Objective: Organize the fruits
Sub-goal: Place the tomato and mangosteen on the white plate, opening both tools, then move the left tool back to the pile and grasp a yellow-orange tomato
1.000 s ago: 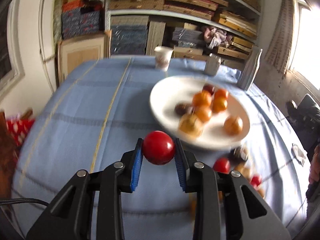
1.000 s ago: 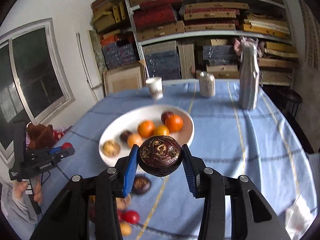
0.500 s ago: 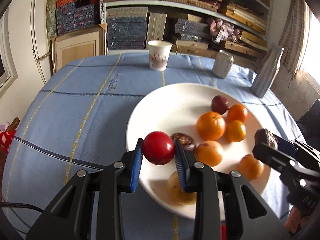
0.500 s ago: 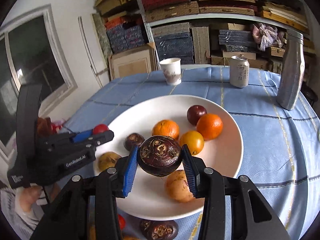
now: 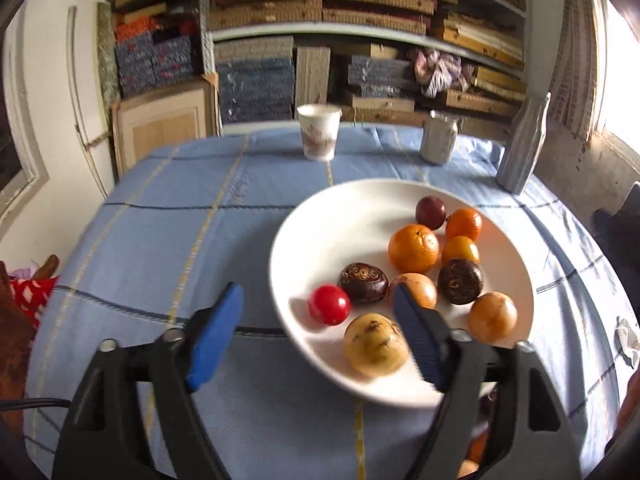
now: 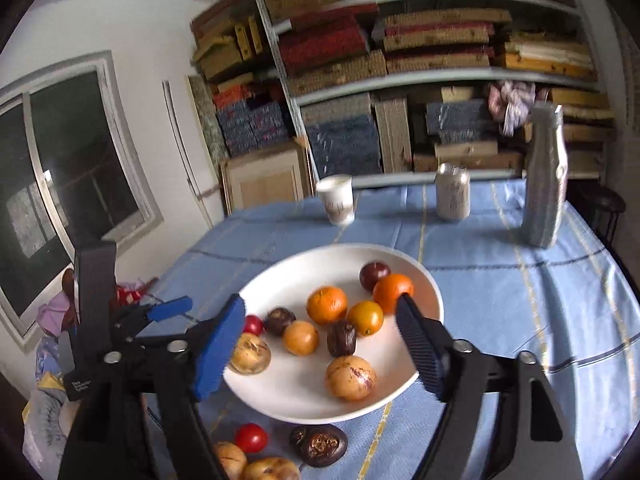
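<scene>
Fingers of the left gripper (image 5: 316, 336) and right gripper (image 6: 320, 344) have just been opening and now stand wide, holding nothing. The small red round fruit (image 5: 329, 304) and the dark brown wrinkled fruit (image 6: 342, 337) lie loose on the white round plate (image 5: 320, 220) among oranges. To finish cleanly, I'd draw both grippers straight back, then fetch the fruits left on the blue-clothed table (image 6: 500, 280).

We face grey shelves (image 6: 440, 76) crammed with stacked boxes, against a white wall (image 6: 120, 20). A dark window (image 6: 68, 168) stands left; daylight glares through another window (image 5: 616, 92) at right.
</scene>
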The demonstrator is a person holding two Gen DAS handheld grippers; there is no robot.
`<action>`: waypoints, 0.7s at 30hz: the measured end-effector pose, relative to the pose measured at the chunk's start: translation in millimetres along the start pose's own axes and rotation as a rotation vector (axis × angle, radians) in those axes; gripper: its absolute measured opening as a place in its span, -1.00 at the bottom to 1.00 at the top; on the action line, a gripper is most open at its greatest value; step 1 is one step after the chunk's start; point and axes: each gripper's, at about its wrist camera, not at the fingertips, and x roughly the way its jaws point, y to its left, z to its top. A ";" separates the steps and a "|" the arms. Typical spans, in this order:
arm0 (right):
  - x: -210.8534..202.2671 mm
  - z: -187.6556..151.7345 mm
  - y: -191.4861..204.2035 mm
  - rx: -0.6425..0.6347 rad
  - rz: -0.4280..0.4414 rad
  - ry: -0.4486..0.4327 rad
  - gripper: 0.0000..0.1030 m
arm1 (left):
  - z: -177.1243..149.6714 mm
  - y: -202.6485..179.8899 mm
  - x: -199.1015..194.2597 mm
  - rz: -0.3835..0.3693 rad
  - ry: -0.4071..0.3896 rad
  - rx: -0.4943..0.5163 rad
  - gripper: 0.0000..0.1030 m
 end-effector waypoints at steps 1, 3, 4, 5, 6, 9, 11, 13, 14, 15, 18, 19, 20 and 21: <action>-13.5 -0.4 1.1 -0.006 -0.007 -0.037 0.76 | -3.5 2.4 -8.3 0.002 -0.011 -0.005 0.65; -31.9 -6.7 0.4 -0.013 -0.023 -0.080 0.85 | -13.8 6.6 -24.9 0.005 -0.023 -0.010 0.72; -40.7 -14.5 -1.3 -0.016 -0.036 -0.100 0.87 | -21.0 7.7 -31.4 0.009 -0.023 -0.007 0.74; -47.0 -23.4 -4.0 -0.018 -0.052 -0.112 0.93 | -30.5 8.5 -38.3 0.012 -0.023 0.000 0.76; -50.6 -30.5 -6.8 -0.019 -0.067 -0.117 0.93 | -38.7 8.5 -43.1 0.016 -0.020 0.007 0.78; -48.1 -55.5 -19.8 -0.015 -0.133 -0.033 0.93 | -68.6 9.6 -58.6 0.039 -0.003 0.038 0.83; -47.7 -62.8 -25.6 0.006 -0.140 0.002 0.93 | -85.1 9.7 -65.9 0.053 0.007 0.059 0.85; -50.4 -67.1 -27.6 0.013 -0.137 0.009 0.93 | -98.1 7.6 -70.9 0.053 0.018 0.075 0.86; -52.8 -68.0 -27.3 0.007 -0.141 0.004 0.93 | -103.1 6.8 -71.2 0.045 0.028 0.081 0.86; -54.1 -68.5 -26.9 0.002 -0.145 -0.001 0.93 | -107.5 6.3 -71.5 0.025 0.043 0.085 0.86; -57.4 -70.0 -27.8 -0.001 -0.153 -0.007 0.93 | -110.3 0.5 -71.7 0.003 0.048 0.109 0.86; -57.4 -70.7 -29.3 0.004 -0.154 -0.003 0.93 | -111.7 -1.9 -71.9 -0.006 0.050 0.120 0.86; -56.9 -70.9 -30.7 0.010 -0.157 0.002 0.93 | -113.3 -5.3 -71.8 -0.018 0.054 0.135 0.86; -56.9 -71.5 -30.4 0.014 -0.158 0.005 0.93 | -114.3 -7.5 -71.6 -0.022 0.058 0.146 0.88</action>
